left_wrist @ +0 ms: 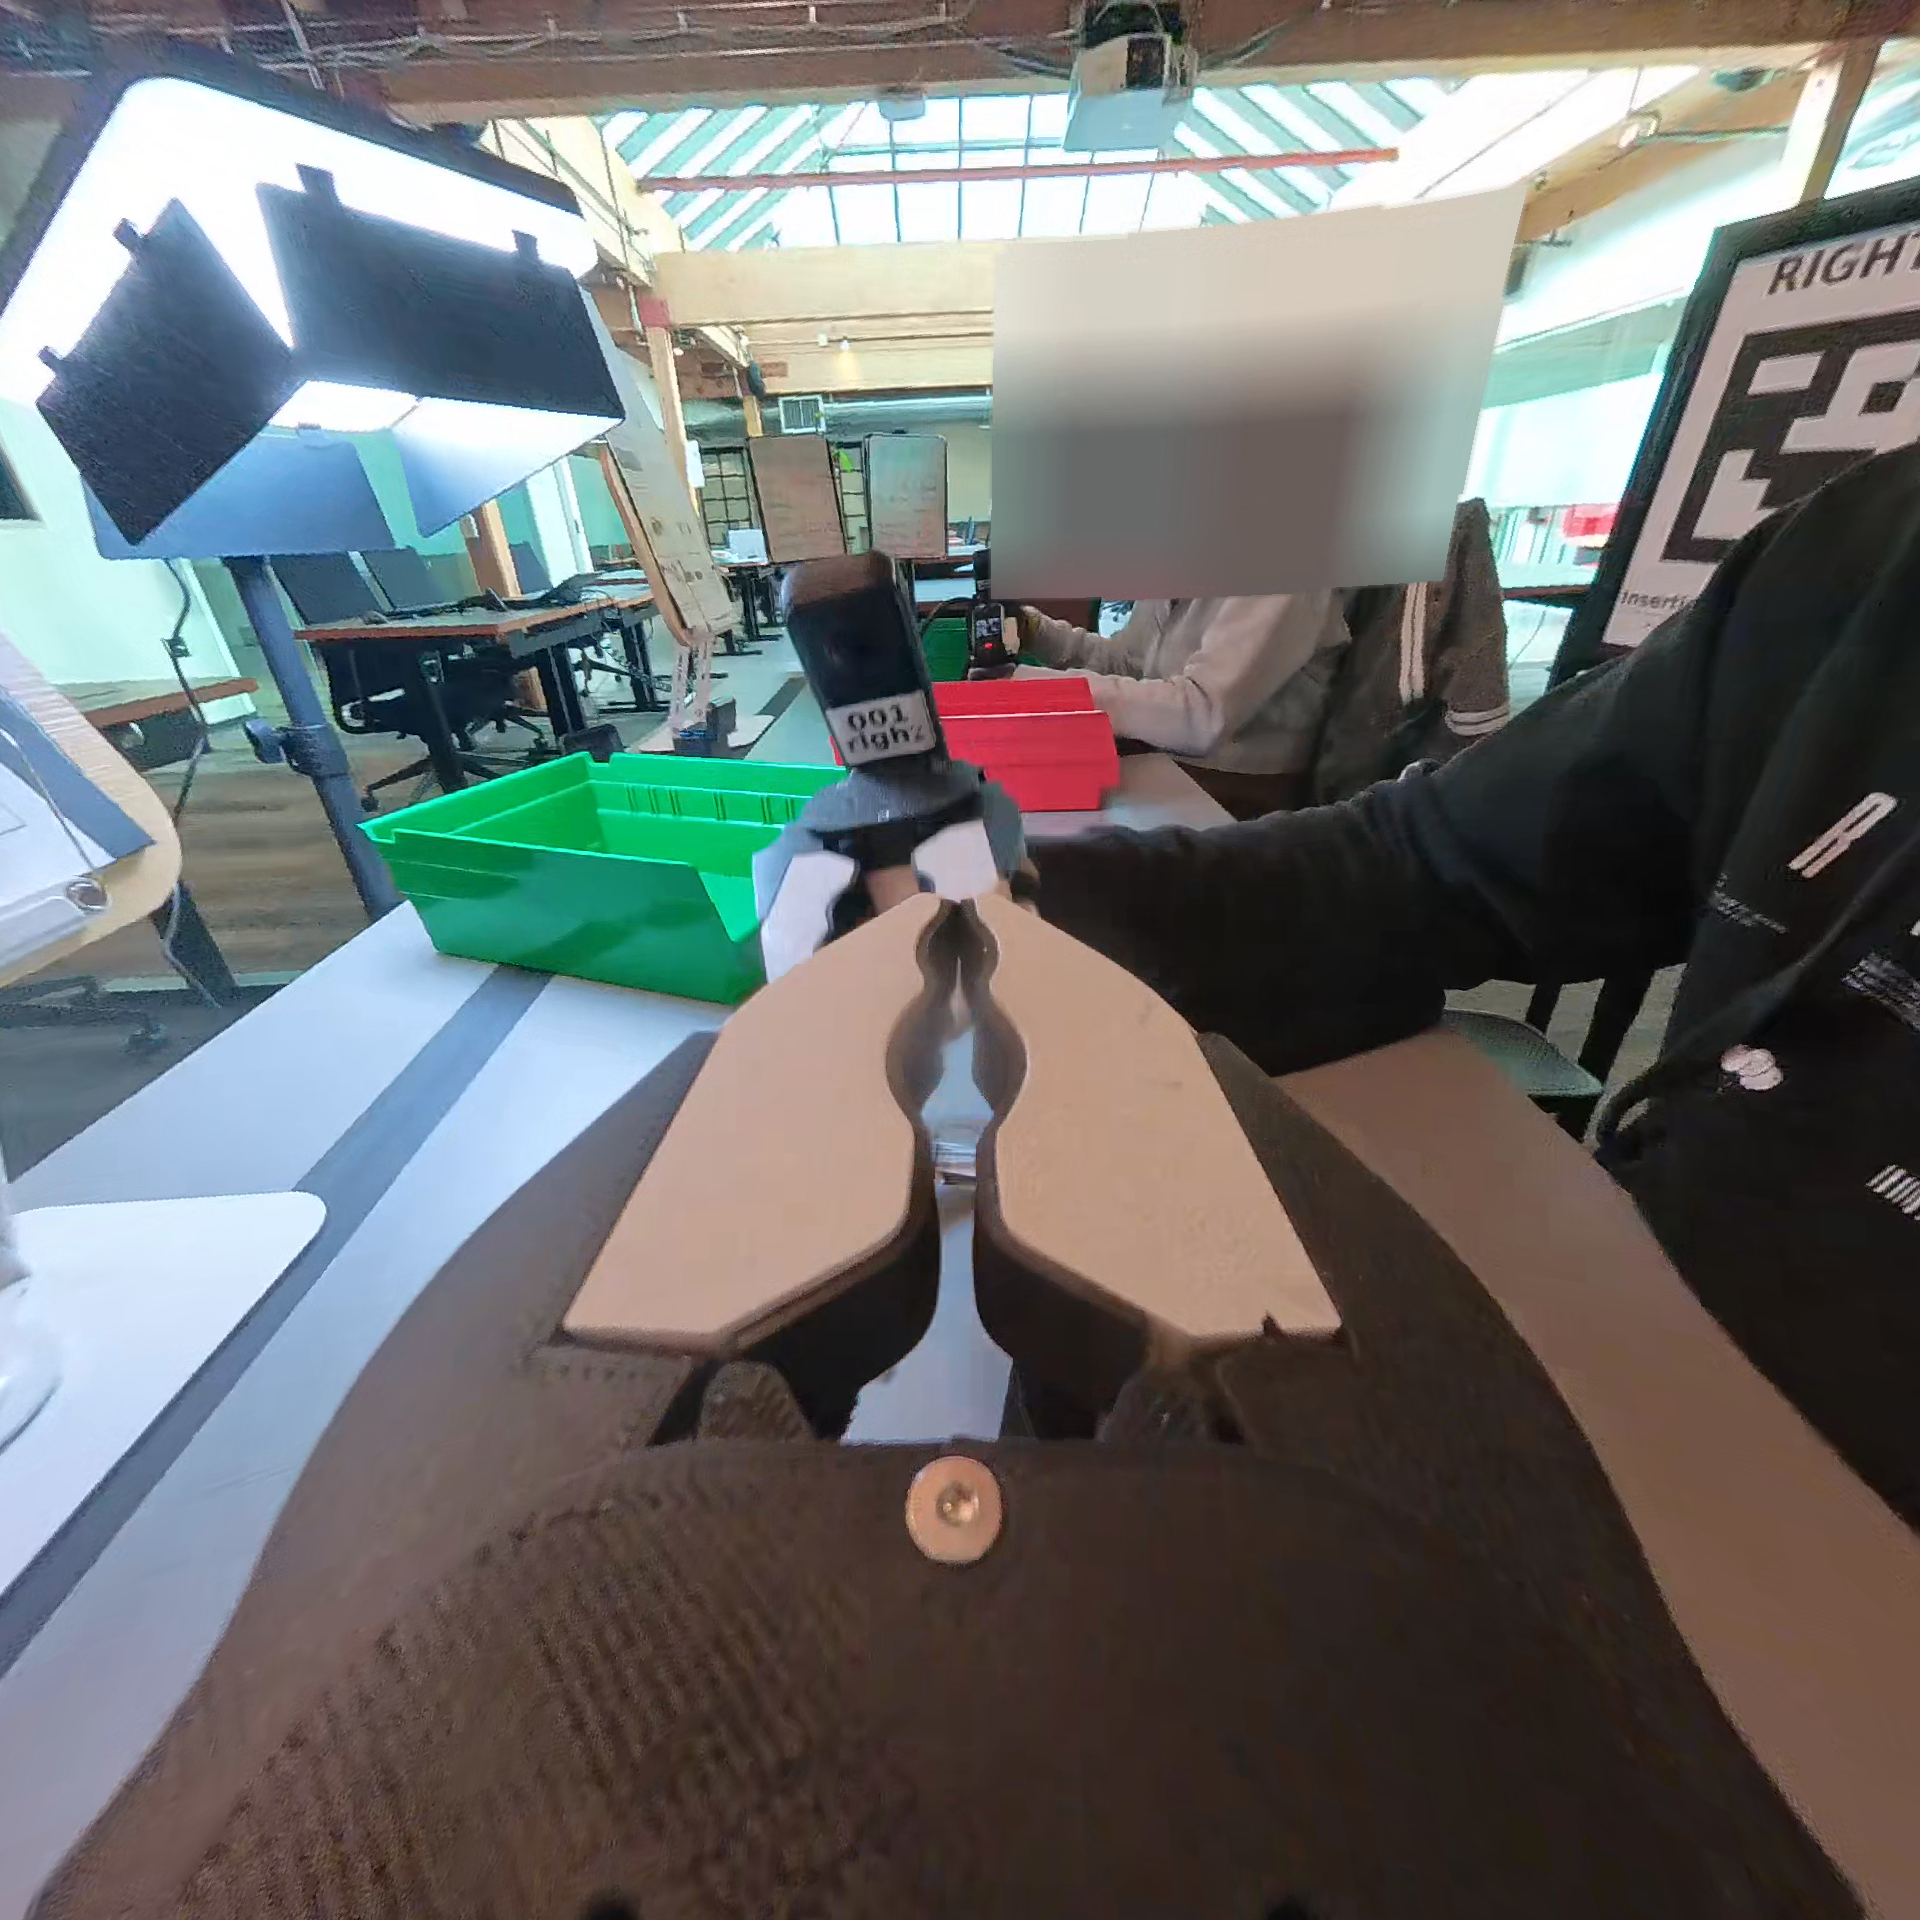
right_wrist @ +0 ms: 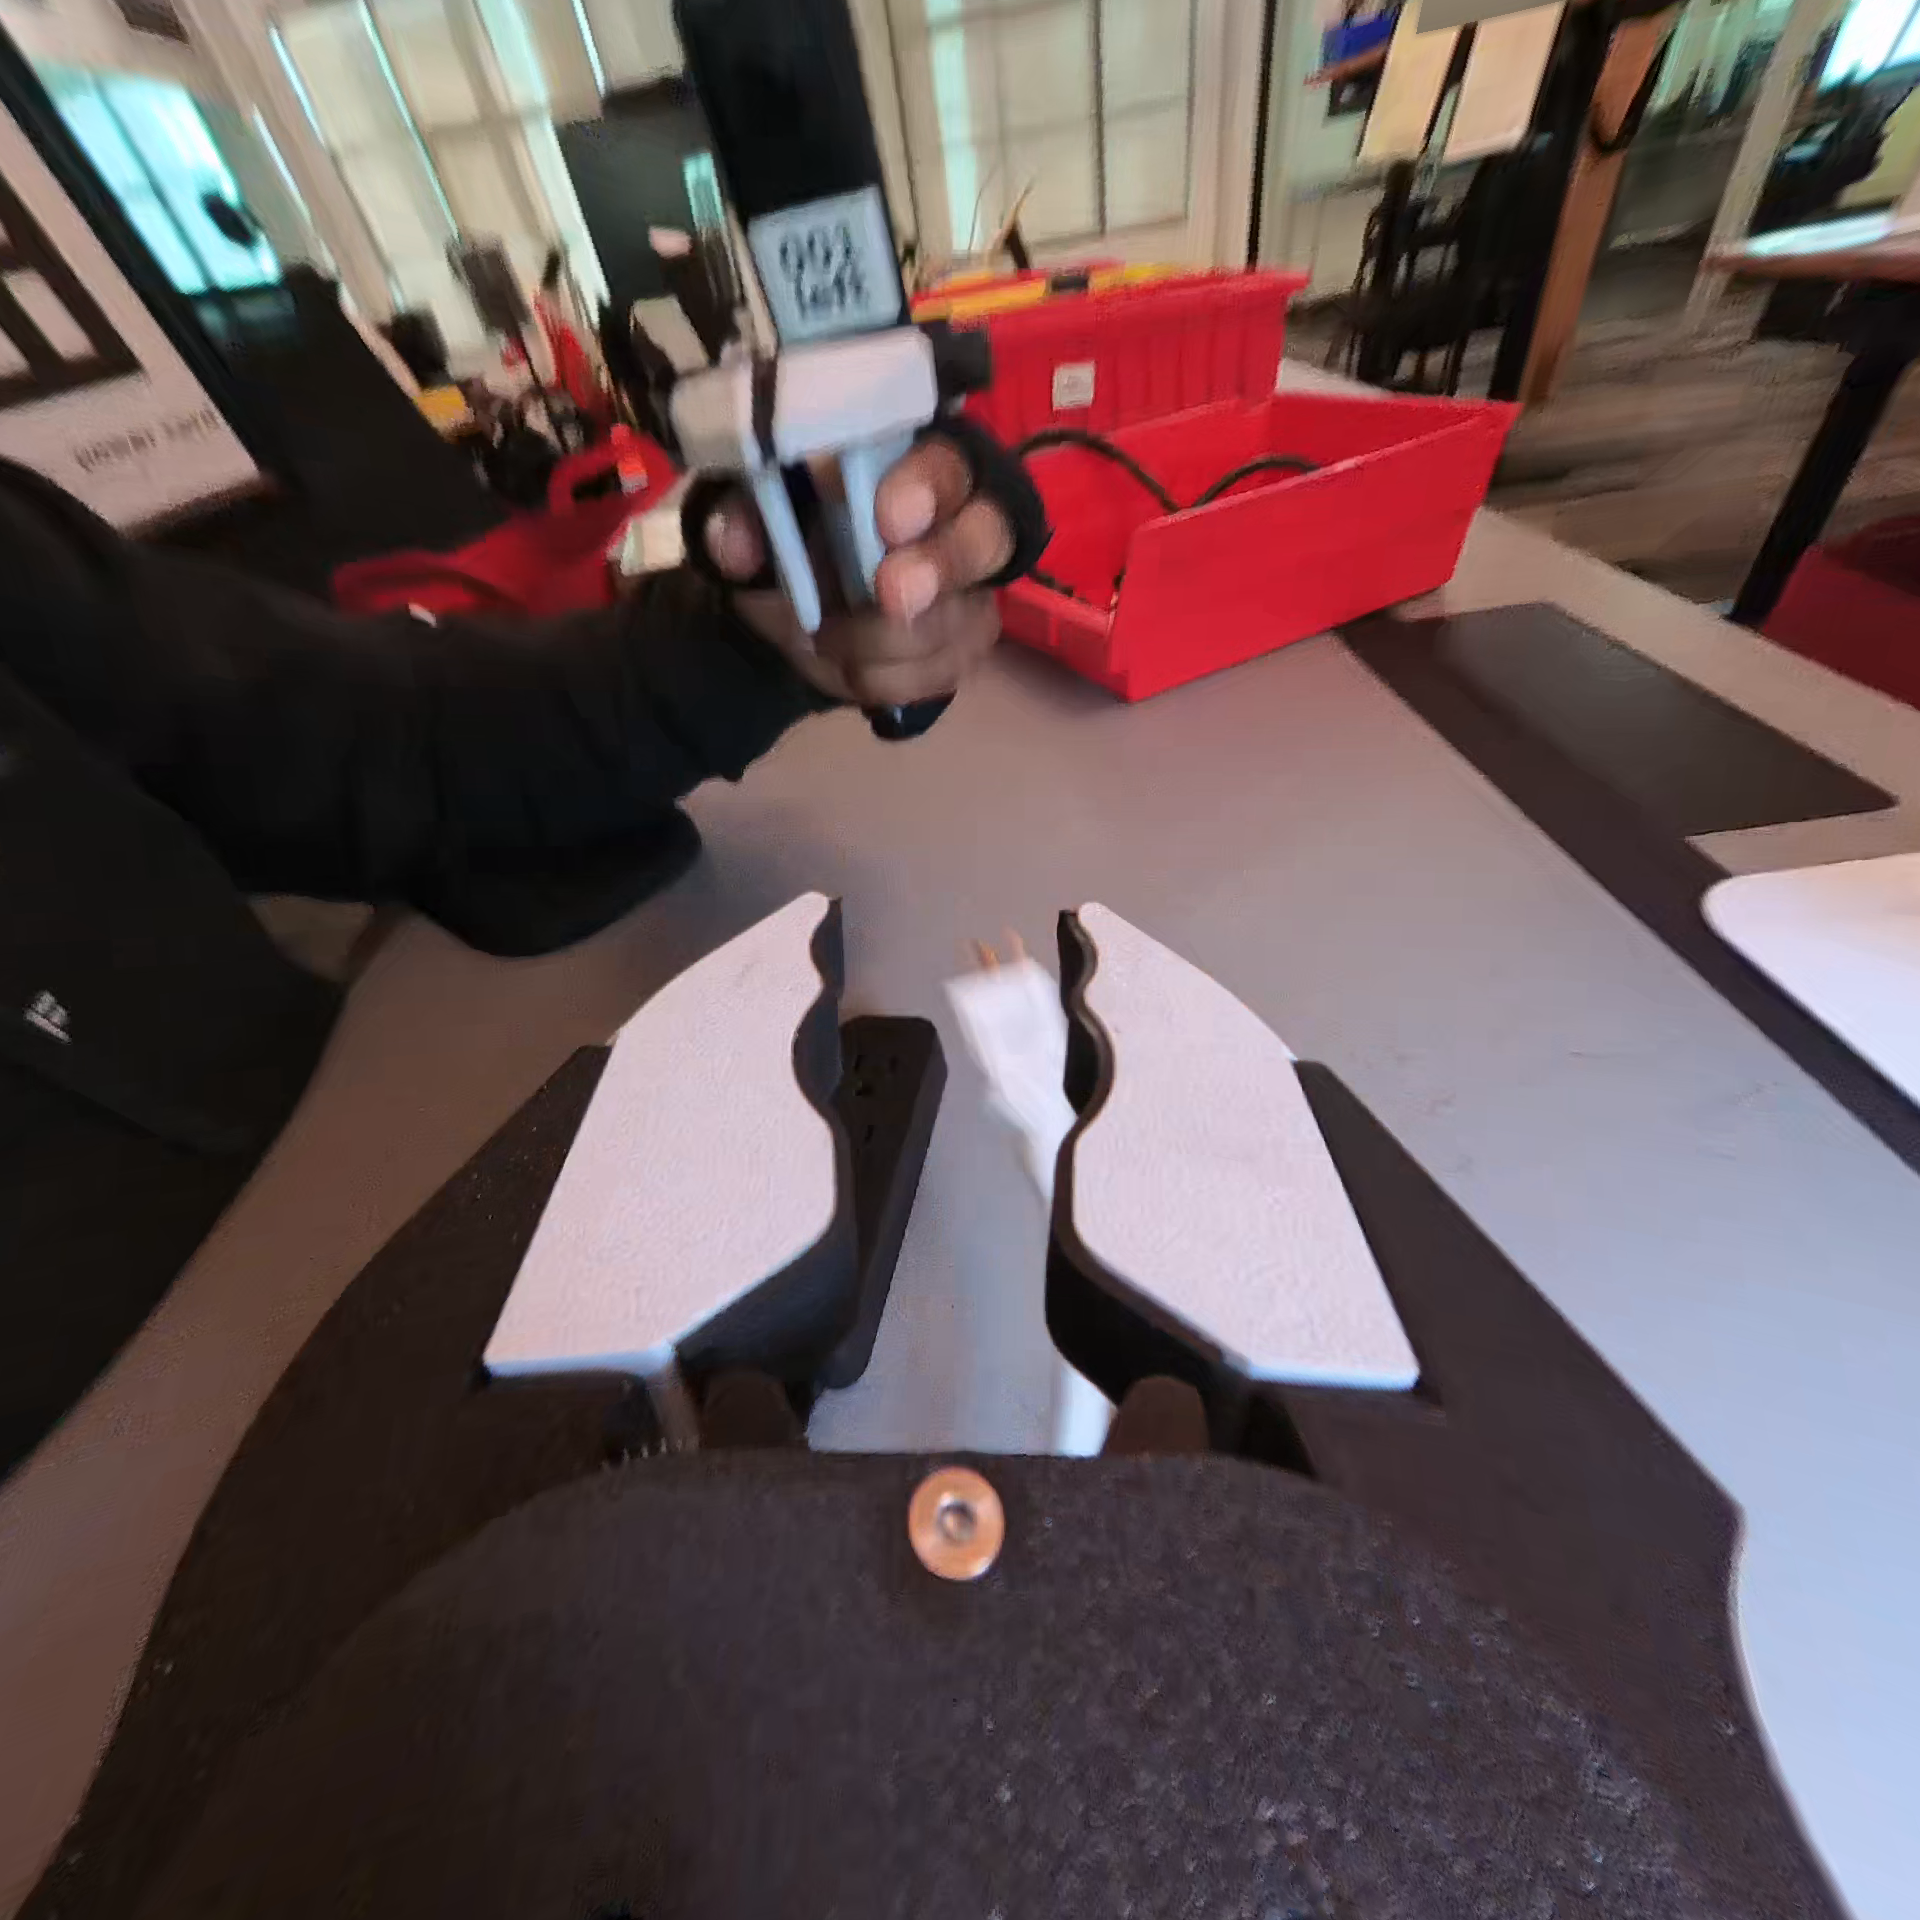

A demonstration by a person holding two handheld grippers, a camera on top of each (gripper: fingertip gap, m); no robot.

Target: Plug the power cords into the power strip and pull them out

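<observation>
In the right wrist view my right gripper is open, low over the grey table. A white plug with brass prongs lies blurred between its fingers, close to the right finger; the pads do not press on it. The end of a black power strip shows beside the left finger. In the left wrist view my left gripper is shut, its fingertips together. It also shows in the right wrist view, raised in a hand. The right gripper shows beyond it in the left wrist view.
A green bin and a red bin stand at the table's far side, with a seated person behind. Another red bin holds black cords. A white board and a dark strip lie to the right. The grippers' ends are close to 9 cm from one another.
</observation>
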